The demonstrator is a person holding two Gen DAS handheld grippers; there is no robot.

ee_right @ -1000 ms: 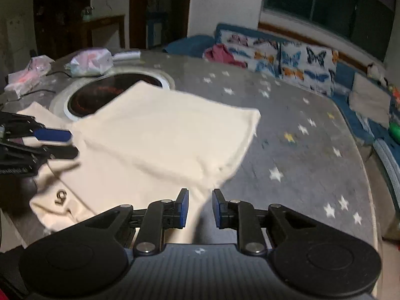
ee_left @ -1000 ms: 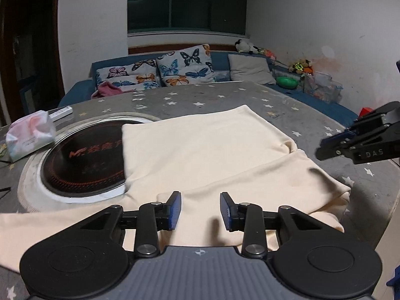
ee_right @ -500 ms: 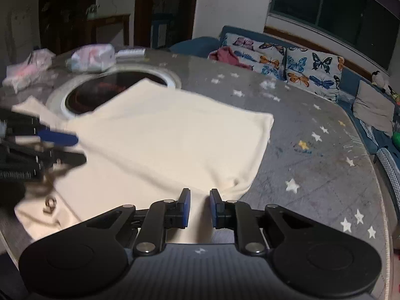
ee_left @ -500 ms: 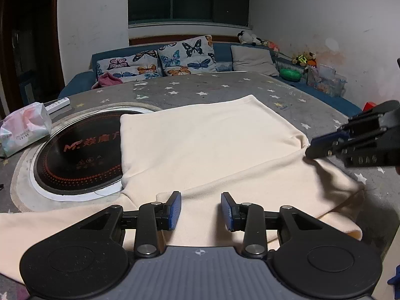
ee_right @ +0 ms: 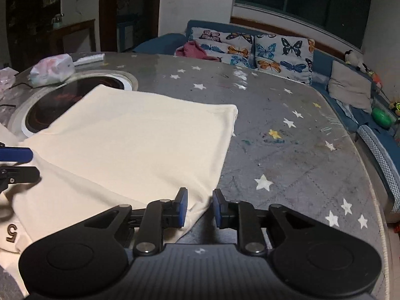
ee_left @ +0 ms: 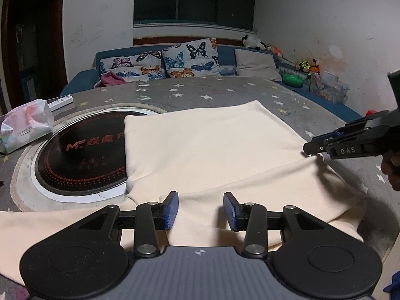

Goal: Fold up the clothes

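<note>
While the round grey star-printed bench (ee_left: 225, 92) carries everything, the cream fabric garment (ee_left: 212, 150) covers its near half, partly folded, with one upper layer lying over a wider lower one and its 9 o'clock edge overlapping the black round induction hob (ee_left: 82, 155) set in the bench. At 10 o'clock of the hob sits a soft pink-and-white tissue pack (ee_left: 25, 127).

The left hand-held gripper (ee_left: 201, 210) hovers over the near hem, its jaws opening, a moderate gap with cloth beneath but nothing pinched. The right hand-held gripper (ee_right: 200, 207) stands narrow, jaws opening slightly, straddling the garment's 3 o'clock corner; whether its pads press the cloth I cannot tell.

To fold well, I judge both should pinch every layer at matching corners, lift together and lay the edge square.

Readable writing: "DAS" on the right hand-held gripper's side, "M" with Chinese characters on the hob, and a dark "5" (ee_right: 12, 230) on the garment.
</note>
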